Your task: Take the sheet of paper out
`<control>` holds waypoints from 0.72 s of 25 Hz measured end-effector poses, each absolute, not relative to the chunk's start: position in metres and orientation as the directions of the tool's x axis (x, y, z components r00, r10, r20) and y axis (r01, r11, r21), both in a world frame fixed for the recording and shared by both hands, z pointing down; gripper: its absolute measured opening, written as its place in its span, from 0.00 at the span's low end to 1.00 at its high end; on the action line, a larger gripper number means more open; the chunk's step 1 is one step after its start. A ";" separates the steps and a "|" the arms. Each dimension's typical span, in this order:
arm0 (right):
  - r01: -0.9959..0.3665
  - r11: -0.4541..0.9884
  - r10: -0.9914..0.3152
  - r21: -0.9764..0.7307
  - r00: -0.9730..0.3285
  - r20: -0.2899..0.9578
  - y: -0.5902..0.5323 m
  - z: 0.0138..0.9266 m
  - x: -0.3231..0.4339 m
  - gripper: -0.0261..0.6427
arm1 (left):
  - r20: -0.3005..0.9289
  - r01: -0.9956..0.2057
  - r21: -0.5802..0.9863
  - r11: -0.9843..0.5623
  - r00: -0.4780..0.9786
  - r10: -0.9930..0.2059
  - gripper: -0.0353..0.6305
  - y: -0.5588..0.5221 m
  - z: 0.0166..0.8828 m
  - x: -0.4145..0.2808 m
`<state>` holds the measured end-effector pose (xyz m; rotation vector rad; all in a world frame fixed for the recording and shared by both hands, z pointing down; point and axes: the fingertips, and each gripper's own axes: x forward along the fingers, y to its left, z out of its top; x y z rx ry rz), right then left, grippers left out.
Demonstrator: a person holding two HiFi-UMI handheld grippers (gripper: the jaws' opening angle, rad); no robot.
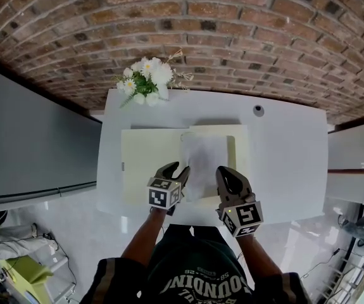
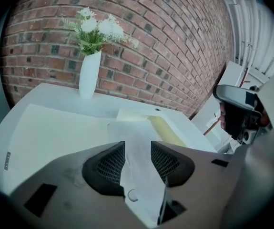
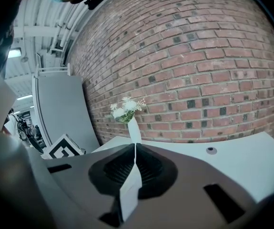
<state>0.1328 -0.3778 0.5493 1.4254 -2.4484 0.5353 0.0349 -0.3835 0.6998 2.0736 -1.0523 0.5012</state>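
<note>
Paper first: one thin white sheet of paper (image 1: 204, 160) lies over the open cream folder (image 1: 145, 166) on the white table (image 1: 289, 163), near edge twd the person, between the two grippers. Its far part may sit in the folder's pocket; can't tell how deep.

On the right gripper (image 1: 227, 175) the jaws are together, clamped on the sheet's near right edge. The right gripper view shows a thin white strip running up btwn the pressed pads. On the left gripper (image 1: 175, 173) the jaws stand wide apart. The sheet runs thru the gap w/o the pads pressing on it, so there's no hold on that side.

Handling, my read: v. light, floppy, no stiffness, and it bends where unsupported. It prob. creases or tears if pinched hard or yanked sideways. It's smooth, so a weak pinch may slip.

Best hold is the near edge, close to a corner, pads flat w/ a good bite. A one-side grip lets the other side droop and drag on the folder. A 2nd pinch on the near left edge would keep it level. Pull along the sheet's length, slow and low.

The vase of flowers (image 1: 147, 84) stands at the table's far edge, well apart.
</note>
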 end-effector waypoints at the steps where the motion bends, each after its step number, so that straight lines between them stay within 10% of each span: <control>1: -0.873 0.451 -0.777 -0.184 -0.486 0.400 -0.378 0.550 0.133 0.14 | 0.629 -0.811 0.448 -0.376 0.585 -0.512 0.28 -0.383 0.704 0.036; 18: -0.872 0.446 -0.751 -0.199 -0.486 0.447 -0.377 0.571 0.137 0.14 | 0.702 -0.823 0.484 -0.298 0.568 -0.430 0.28 -0.381 0.763 0.052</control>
